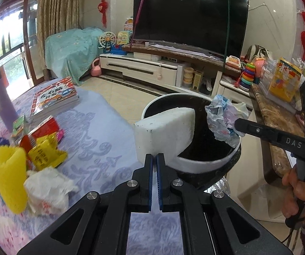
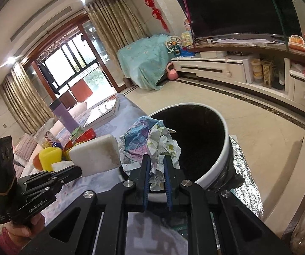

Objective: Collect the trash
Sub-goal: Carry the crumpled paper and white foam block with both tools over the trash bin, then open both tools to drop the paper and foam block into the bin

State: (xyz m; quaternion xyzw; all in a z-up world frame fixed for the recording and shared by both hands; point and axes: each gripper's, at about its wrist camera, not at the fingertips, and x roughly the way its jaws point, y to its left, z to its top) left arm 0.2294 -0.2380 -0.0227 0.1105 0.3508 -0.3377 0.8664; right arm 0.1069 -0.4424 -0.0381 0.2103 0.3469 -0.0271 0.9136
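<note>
My left gripper is shut on the lower edge of a white foam block, which hangs over the near rim of the trash bin, a white-rimmed tub with a black liner. My right gripper is shut on a crumpled wad of printed paper, held above the bin's rim. In the left wrist view the right gripper comes in from the right with the paper wad at its tip. The right wrist view shows the left gripper and the foam block at left.
On the lilac tablecloth to the left lie a yellow foam piece, white tissue, a yellow wrapper, a red packet and books. A marble counter runs right of the bin. Tiled floor and a TV stand lie beyond.
</note>
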